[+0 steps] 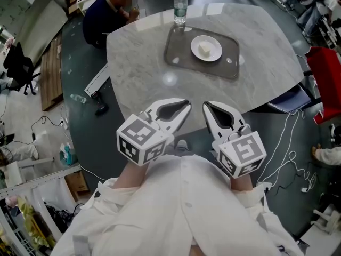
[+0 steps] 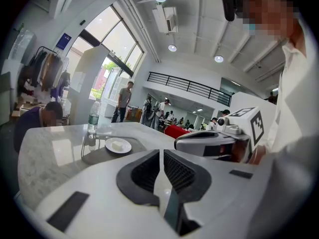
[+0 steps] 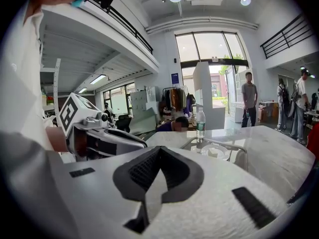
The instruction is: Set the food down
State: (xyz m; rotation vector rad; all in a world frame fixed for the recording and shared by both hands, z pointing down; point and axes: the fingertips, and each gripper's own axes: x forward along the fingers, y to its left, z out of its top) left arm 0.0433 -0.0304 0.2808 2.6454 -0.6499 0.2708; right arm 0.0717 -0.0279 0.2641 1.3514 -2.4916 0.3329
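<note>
Looked down on a pale marble table [image 1: 138, 57] over a dark floor, with a seated person [image 1: 106, 15] at its far left edge. Held the left gripper [image 1: 186, 103] and right gripper [image 1: 205, 105] side by side above the near edge, jaws of each pressed together on nothing. Saw a grey tray [image 1: 178, 57] toward the far side, well apart from both grippers. Noted a clear water bottle [image 1: 180, 7] upright at the tray's far left corner. Found a white plate [image 1: 214, 56] on the tray, carrying the food [image 1: 204, 49], a small pale block near its middle
</note>
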